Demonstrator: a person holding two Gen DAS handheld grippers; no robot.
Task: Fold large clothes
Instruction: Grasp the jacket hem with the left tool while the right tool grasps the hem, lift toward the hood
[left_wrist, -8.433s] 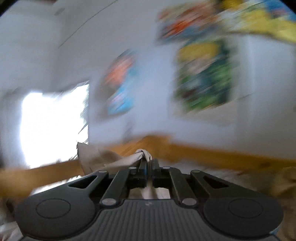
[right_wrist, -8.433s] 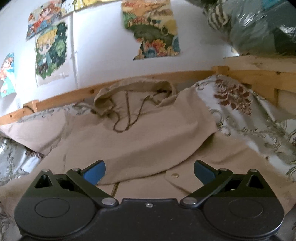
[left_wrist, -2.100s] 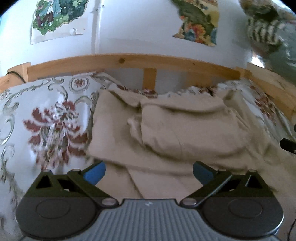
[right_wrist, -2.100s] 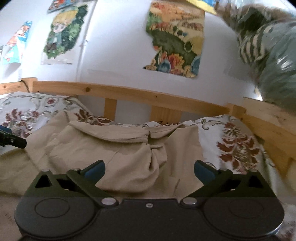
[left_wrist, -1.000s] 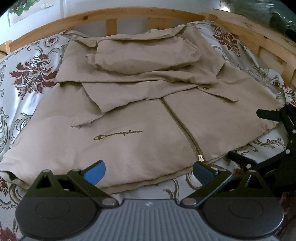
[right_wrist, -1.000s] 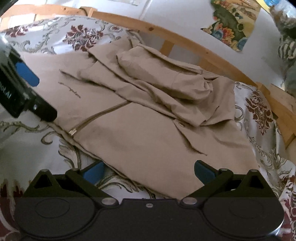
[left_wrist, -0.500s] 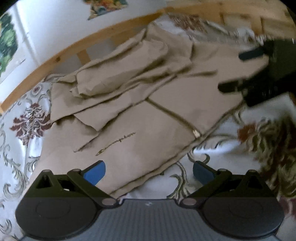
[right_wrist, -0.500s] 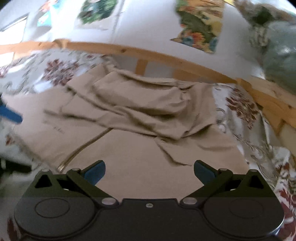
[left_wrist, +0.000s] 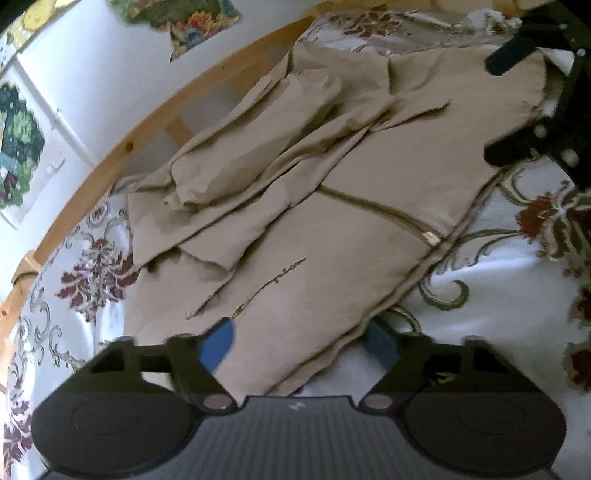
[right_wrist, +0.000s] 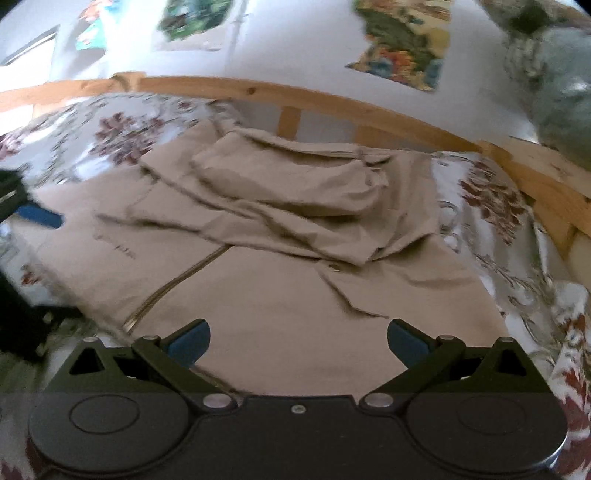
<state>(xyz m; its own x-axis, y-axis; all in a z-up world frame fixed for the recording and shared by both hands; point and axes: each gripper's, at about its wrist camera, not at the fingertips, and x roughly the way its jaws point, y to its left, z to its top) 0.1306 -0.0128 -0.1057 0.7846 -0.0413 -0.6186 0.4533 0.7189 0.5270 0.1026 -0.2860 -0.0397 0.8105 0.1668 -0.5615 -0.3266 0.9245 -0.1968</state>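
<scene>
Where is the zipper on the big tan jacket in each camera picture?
Left wrist view: the zipper runs slantwise right of the middle, ending at the jacket's hem.
Right wrist view: the zipper runs slantwise at lower left, toward the left finger of the right hand-held gripper.
Shared landmark: the curved wooden bed rail behind the jacket shows in both.

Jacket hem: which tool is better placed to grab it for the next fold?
Left, probably. The left tool is open with the jacket hem corner between its fingers, at the fabric edge. The right tool is open too, but over the jacket's flat middle, with no edge between its fingers.
</scene>
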